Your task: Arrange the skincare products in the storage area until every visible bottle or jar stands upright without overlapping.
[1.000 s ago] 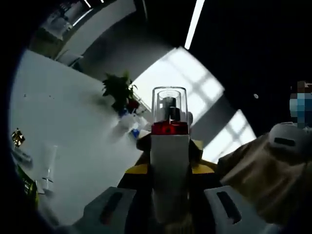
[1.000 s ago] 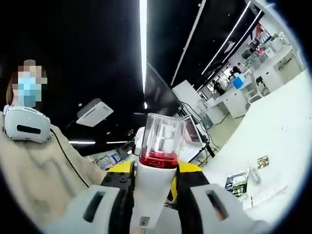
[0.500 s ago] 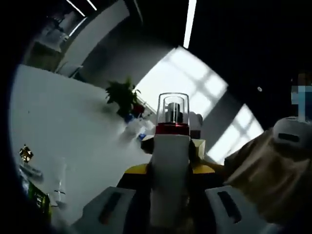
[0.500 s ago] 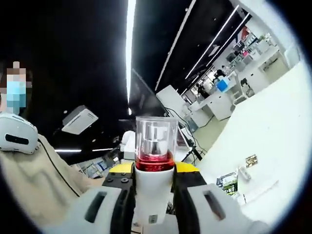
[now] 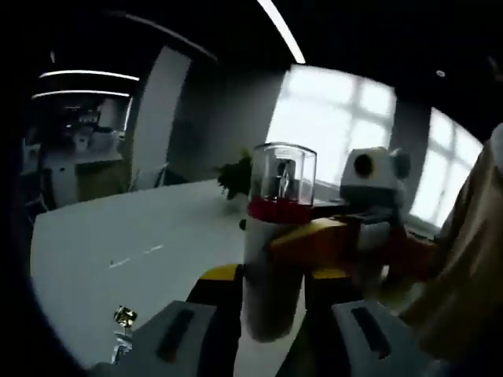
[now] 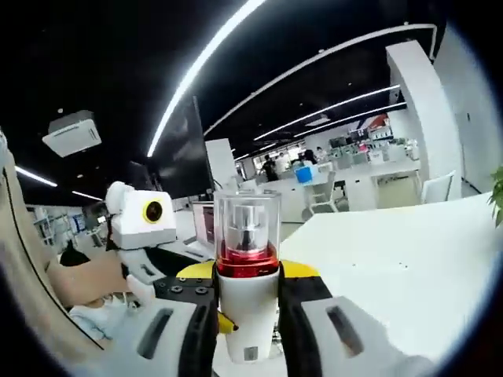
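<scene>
In the left gripper view a white bottle (image 5: pixel 269 259) with a red band and a clear cap stands up between the jaws of my left gripper (image 5: pixel 271 318), which is shut on it. My right gripper (image 5: pixel 369 224), yellow and white, reaches in from the right close behind that bottle. In the right gripper view a similar white bottle (image 6: pixel 247 271) with a red band and clear cap is clamped in my right gripper (image 6: pixel 245 334). The left gripper (image 6: pixel 145 224) shows at the left there, with a hand (image 6: pixel 82 283) below it.
A wide white table (image 5: pixel 118 236) stretches ahead, also seen as the white table (image 6: pixel 393 259) on the right. A potted plant (image 5: pixel 236 174) stands at its far end. A small object (image 5: pixel 122 318) lies near the lower left. Office desks and a dark screen (image 6: pixel 185 161) lie beyond.
Both views have swung down from the ceiling to level with the table, and the two grippers now face each other closely. Each bottle stays clamped in its jaws.
</scene>
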Available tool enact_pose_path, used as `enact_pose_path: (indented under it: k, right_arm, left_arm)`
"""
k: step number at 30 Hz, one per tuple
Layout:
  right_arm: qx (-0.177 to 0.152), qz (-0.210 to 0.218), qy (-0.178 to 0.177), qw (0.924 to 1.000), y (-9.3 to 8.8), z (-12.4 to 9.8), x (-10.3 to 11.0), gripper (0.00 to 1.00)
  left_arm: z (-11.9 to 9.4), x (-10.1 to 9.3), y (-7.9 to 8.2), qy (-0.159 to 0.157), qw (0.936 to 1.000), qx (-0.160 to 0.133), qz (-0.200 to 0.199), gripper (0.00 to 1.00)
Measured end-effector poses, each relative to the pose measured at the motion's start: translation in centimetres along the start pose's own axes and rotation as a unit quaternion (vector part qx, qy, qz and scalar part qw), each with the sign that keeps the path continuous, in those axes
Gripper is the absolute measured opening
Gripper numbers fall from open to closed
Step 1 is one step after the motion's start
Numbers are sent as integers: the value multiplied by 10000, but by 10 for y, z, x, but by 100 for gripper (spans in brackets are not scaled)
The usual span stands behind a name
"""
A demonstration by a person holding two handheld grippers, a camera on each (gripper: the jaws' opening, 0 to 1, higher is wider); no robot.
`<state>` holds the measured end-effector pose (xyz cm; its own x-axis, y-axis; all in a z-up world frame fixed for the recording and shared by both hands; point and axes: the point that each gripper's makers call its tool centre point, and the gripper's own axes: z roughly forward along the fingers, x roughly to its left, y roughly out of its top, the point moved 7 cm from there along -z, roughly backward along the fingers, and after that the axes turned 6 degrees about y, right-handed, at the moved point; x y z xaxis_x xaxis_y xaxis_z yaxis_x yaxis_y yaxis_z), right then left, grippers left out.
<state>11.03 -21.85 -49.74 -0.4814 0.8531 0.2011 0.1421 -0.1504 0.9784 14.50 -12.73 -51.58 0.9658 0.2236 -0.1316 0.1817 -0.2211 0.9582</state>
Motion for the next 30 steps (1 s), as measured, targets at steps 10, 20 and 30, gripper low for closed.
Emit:
enact_pose_path:
  k: [10, 20, 30]
  right_arm:
    - [-453, -258, -598, 9968, 10, 5, 7, 27]
    - [-864, -217, -972, 9913, 14, 2, 15, 27]
    - [-758, -42, -807, 9938, 8, -6, 19, 28]
  left_arm:
    - [11, -4, 0, 1466, 9842, -347, 930, 27]
    - [6, -7, 7, 1925, 9740, -645, 1009, 27]
    - [2, -8, 4, 963, 9930, -291, 625, 25]
